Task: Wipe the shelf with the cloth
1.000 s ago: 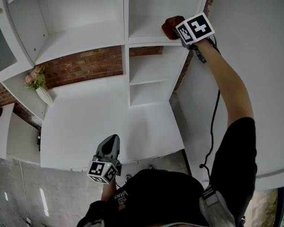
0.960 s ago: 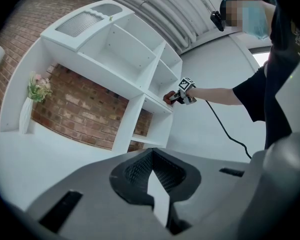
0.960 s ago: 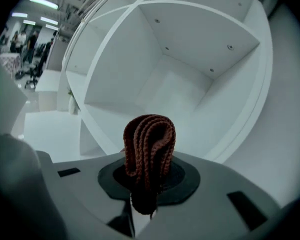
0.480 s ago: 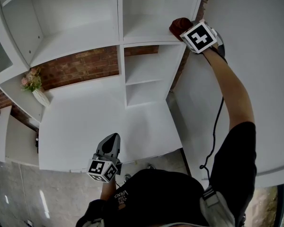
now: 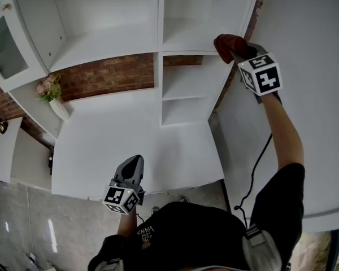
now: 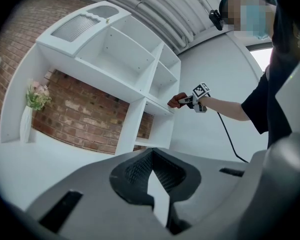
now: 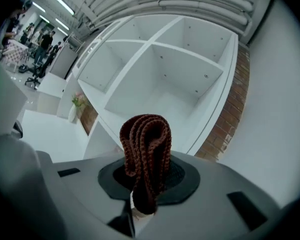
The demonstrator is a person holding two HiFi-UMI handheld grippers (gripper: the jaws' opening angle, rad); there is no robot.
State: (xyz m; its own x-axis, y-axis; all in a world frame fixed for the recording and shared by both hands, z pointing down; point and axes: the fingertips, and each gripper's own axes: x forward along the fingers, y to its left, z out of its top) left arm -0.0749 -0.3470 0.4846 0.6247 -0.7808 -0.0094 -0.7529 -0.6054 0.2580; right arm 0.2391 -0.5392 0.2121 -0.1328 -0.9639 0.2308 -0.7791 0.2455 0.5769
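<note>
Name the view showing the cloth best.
Right gripper view: the brown knit cloth fills the centre, clamped between the jaws. Head view shows a small lump at the shelf edge; left gripper view, a distant speck.

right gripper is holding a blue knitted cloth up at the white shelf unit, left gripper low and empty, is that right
No, the knitted cloth is dark reddish-brown, not blue; the right gripper view shows it folded between the right gripper's fingers. The rest holds: it is up at the white shelf unit, left gripper low and empty.
</note>
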